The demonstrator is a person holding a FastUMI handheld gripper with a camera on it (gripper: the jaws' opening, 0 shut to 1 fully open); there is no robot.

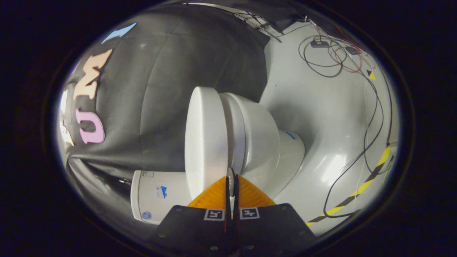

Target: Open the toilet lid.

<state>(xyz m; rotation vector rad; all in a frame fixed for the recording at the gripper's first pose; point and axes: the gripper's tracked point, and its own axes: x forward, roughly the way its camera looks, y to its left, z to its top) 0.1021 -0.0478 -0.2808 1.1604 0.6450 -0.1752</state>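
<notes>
The view is rolled on its side, so the white toilet looks turned over. Its lid [205,142] is a smooth white disc lying against the seat [234,125], with a thin dark seam between them. The bowl [262,139] and pedestal [291,150] lie beyond the seat, and the tank [157,196] sits beside the lid's hinge end. My gripper [231,175] has its fingers pressed together, leaving only a hairline gap. Its tips rest at the rim where lid and seat meet. A pale sliver shows between the fingers; I cannot tell what it is.
The glossy white floor [332,117] carries loose black and red cables [332,60] and a strip of yellow-black tape [360,187]. The black cloth wall [171,82] stands close behind the toilet.
</notes>
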